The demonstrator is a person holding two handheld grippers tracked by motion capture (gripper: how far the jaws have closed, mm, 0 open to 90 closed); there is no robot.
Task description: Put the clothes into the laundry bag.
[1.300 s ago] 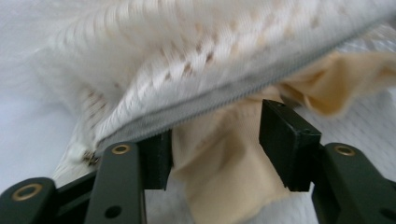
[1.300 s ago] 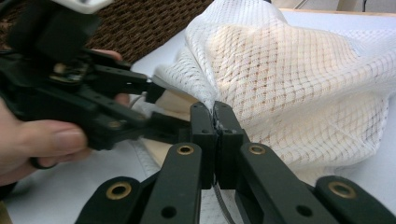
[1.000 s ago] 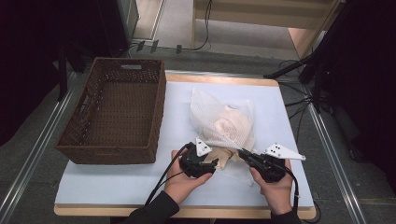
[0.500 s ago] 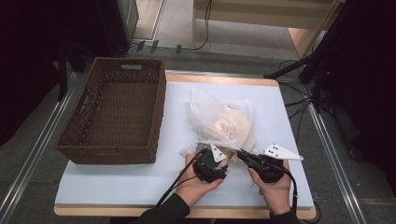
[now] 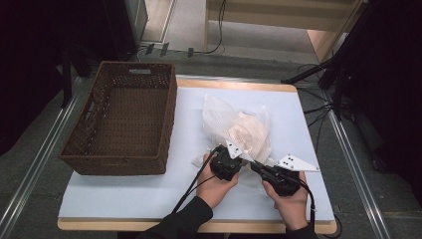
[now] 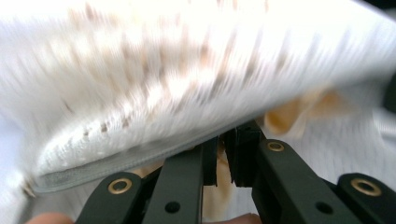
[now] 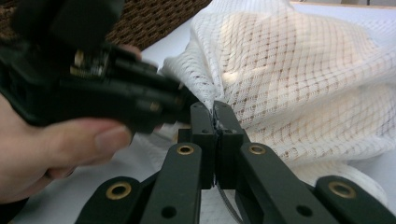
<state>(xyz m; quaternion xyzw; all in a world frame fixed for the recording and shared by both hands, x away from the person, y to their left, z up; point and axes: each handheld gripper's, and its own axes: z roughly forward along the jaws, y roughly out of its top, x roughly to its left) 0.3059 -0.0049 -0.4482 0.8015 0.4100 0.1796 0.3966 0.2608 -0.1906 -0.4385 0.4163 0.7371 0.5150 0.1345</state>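
Your left gripper (image 6: pixel 223 156) jaws just closed on mesh laundry bag (image 5: pixel 239 130) edge at table (image 5: pixel 124 199) centre; right gripper (image 7: pixel 216 122) pinches same edge. Both grips set, likely ready to work opening.

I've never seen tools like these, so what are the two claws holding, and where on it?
Both pinch the white mesh bag at its near edge: the right gripper is clamped on the netting, and the left gripper, having just closed, nips the hem.

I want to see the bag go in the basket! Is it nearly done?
Not yet. Both grippers, left and right, now pinch the white mesh laundry bag at its near edge on the table; the left just closed. Lifting it into the brown wicker basket seems left.
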